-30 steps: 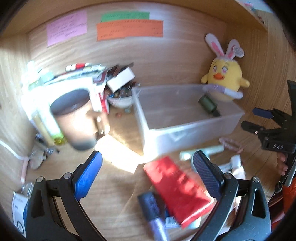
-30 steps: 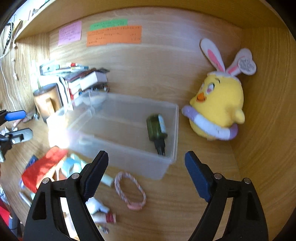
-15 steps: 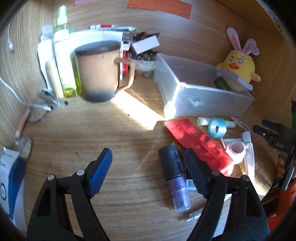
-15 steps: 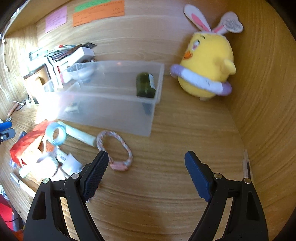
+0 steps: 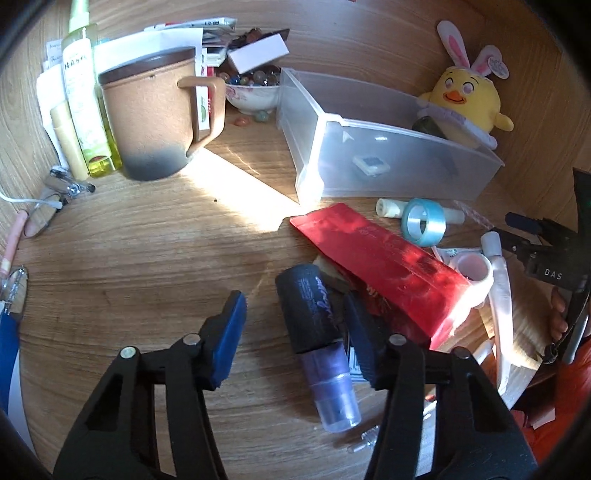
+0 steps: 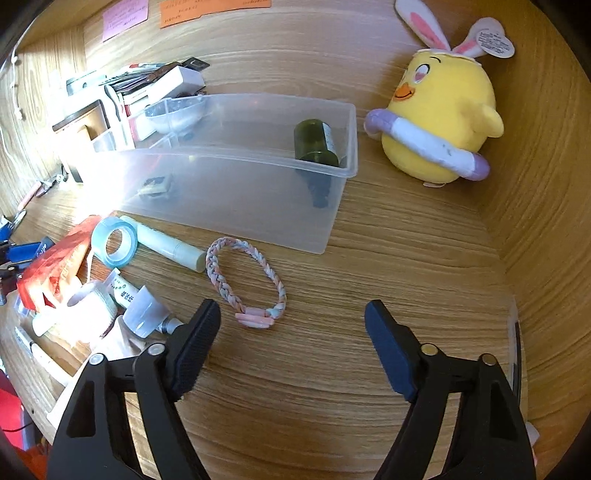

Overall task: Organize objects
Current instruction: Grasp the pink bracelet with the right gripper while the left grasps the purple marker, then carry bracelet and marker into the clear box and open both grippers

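Left gripper (image 5: 295, 334) fingers spread around the purple bottle (image 5: 319, 341); right gripper (image 6: 291, 338) fingers apart, empty

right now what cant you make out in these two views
- Notes on the back wall, right wrist view: writing too small, tops cut by the edge.
- Dark bottle in the bin: neck blurred behind the frosted wall.
- Small flat item in the bin, left wrist view: hazed by the wall, identity unclear.
- Things under the red packet: mostly covered.
- Purple bottle between the left jaws: contact cannot be told.
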### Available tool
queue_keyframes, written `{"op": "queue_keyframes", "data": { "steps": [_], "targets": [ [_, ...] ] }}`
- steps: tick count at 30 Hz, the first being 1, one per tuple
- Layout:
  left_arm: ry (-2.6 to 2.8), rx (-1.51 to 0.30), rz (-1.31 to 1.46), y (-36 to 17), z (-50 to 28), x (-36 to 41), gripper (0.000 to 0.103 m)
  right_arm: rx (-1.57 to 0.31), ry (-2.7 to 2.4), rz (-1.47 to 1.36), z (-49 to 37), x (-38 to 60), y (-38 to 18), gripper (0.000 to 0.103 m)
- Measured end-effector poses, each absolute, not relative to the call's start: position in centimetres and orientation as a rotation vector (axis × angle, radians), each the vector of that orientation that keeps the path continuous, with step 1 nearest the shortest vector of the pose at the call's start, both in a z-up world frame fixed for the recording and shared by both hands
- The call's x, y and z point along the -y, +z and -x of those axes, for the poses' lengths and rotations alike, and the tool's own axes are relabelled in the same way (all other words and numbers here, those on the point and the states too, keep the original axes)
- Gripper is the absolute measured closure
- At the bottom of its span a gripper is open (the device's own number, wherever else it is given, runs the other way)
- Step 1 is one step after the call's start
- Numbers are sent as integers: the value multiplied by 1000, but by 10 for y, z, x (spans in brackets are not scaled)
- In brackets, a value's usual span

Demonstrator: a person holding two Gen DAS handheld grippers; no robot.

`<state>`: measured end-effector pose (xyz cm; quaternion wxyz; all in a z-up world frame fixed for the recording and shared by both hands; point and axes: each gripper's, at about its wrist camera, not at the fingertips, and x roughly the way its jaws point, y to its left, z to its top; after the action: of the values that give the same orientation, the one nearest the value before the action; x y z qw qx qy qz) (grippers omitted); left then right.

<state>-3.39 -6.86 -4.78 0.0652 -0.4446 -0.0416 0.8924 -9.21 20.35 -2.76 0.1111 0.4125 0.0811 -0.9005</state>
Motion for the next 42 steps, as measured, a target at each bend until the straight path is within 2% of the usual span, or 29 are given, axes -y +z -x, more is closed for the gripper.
{"op": "queue_keyframes", "data": {
  "steps": [3, 4, 6, 7, 8, 23, 42],
  "targets": [
    [2695, 133, 1332, -48, 35, 70, 66, -239, -2616, -1242, 96, -202, -32, 51],
    [2697, 135, 1328, -48, 35, 70, 68, -242, -2609, -1250, 97, -201, -33, 61],
    [2691, 151, 1319, -48, 35, 71, 78, -239, -2606, -1237, 97, -201, -33, 71],
    [2691, 154, 1316, -48, 34, 72, 78, -243, -2608, -1234, 97, -201, -33, 79],
    [2707, 142, 1310, -46, 34, 72, 78, -242, -2612, -1230, 97, -201, -33, 81],
    [2851, 146, 1132, -4, 34, 84, 78, -211, -2710, -1011, 71, -208, 4, 83],
    [2886, 47, 806, 73, 67, 48, 78, -113, -2799, -730, 70, -213, 72, 83]
  ]
}}
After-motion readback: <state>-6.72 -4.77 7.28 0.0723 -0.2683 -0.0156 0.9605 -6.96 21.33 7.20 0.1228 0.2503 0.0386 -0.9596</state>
